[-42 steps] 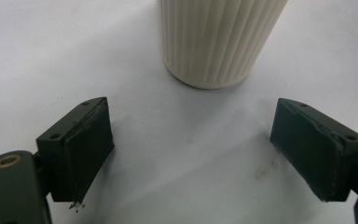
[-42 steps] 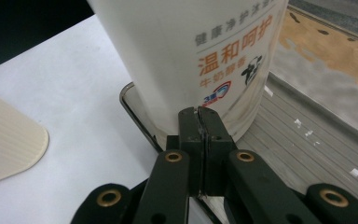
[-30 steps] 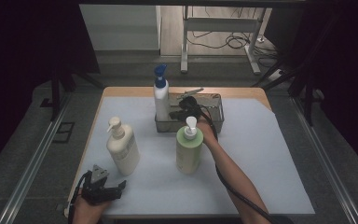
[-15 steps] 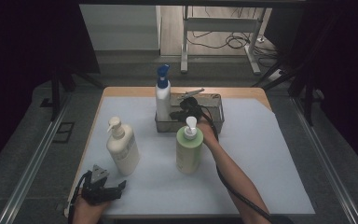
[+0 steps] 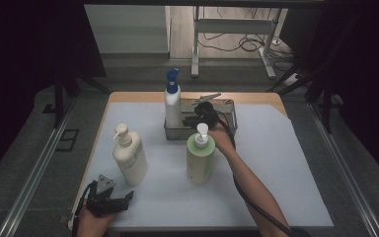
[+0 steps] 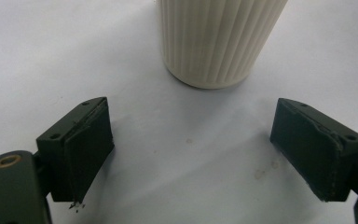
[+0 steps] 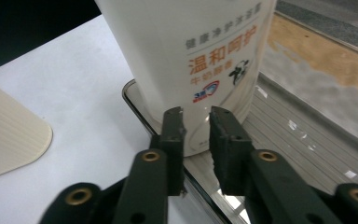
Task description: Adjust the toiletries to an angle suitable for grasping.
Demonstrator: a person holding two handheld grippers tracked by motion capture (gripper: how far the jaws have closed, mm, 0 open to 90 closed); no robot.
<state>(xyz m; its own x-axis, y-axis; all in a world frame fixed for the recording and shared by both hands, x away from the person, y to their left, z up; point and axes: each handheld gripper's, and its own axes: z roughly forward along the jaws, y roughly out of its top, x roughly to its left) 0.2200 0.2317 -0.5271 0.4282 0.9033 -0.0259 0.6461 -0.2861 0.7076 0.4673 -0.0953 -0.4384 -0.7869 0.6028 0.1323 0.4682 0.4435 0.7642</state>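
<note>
The white bottle with the blue pump [image 5: 172, 105] stands upright in the left end of the metal tray [image 5: 229, 114], at the far middle of the table. In the right gripper view its printed label [image 7: 221, 63] faces the camera, and its base sits inside the tray's rim [image 7: 137, 109].

The right gripper [image 5: 200, 116] is held over the tray, just to the right of that bottle. Its jaws have just been opening; a narrow gap now stands between them, with nothing in it (the bottle lies beyond the tips, and whether the tips touch it cannot be told). The right gripper [image 7: 196, 133] points at the lower part of the bottle.

A green pump bottle [image 5: 201, 158] stands upright in front of the tray, close to the right forearm [image 5: 249, 182]. A cream ribbed pump bottle [image 5: 129, 155] stands to its left, well apart.

The left gripper [image 5: 123, 199] rests at the near left edge of the table on the pale blue cover [image 5: 276, 163]. Its jaws stand wide apart and empty; the cream bottle's ribbed base [image 6: 216, 42] lies ahead of the left gripper [image 6: 191, 149], clear of both jaws.
</note>
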